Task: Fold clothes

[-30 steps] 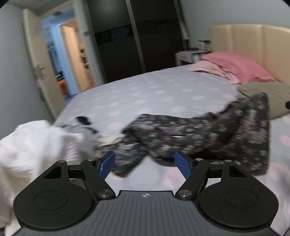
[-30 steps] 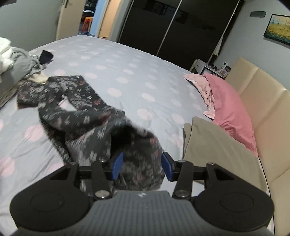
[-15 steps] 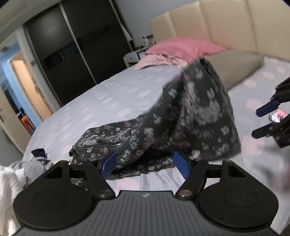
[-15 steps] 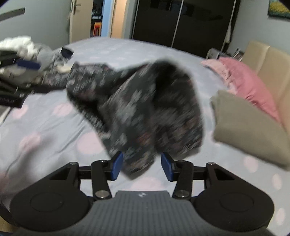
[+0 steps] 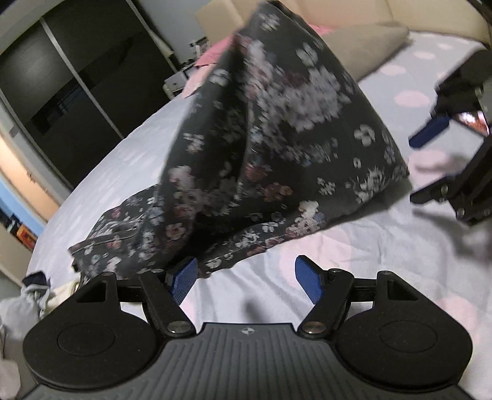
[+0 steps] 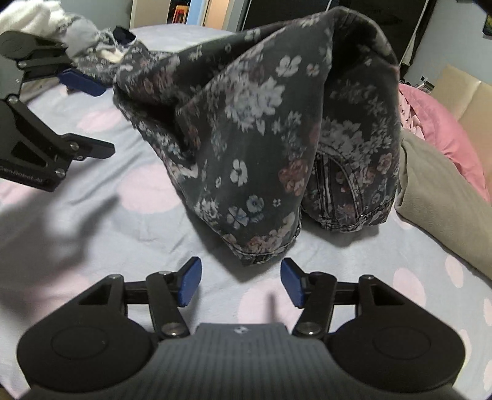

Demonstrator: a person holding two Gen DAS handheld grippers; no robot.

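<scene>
**Floral trousers mid-air over the bed, both tongs empty**

Dark grey floral-print denim trousers (image 6: 270, 129) stand up in a tall peak above the lilac bedsheet with pale pink dots (image 6: 147, 190). The hemmed leg ends hang lowest, just in front of the right gripper (image 6: 240, 281); the rest trails back toward a heap of white and grey clothes (image 6: 61, 24) at the far left. What holds the peak up cannot be seen, and the cloth is motion-blurred in the left wrist view.

Right gripper: blue pads (image 6: 190, 281) set wide apart, nothing between them. Left gripper (image 5: 246, 281): likewise spread wide, empty; the trousers' edge passes just beside its left pad, and contact cannot be settled.

Handling, as a judgement:
- The cloth looks like mid-weight denim. It is soft enough to drape, yet firm enough to hold a crease.
- Stitched hems and seams are the thickest, least slippery parts. A pinch there should hold better than on a single flat layer.
- Nothing fragile. The main risk is catching both layers, or the sheet beneath.
- Good holds: the two leg hems nearest the right gripper, or the waistband, whose place is unclear.

An olive-tan pillow (image 6: 446, 197) and a pink pillow (image 6: 442, 129) lie close by on the right.
</scene>
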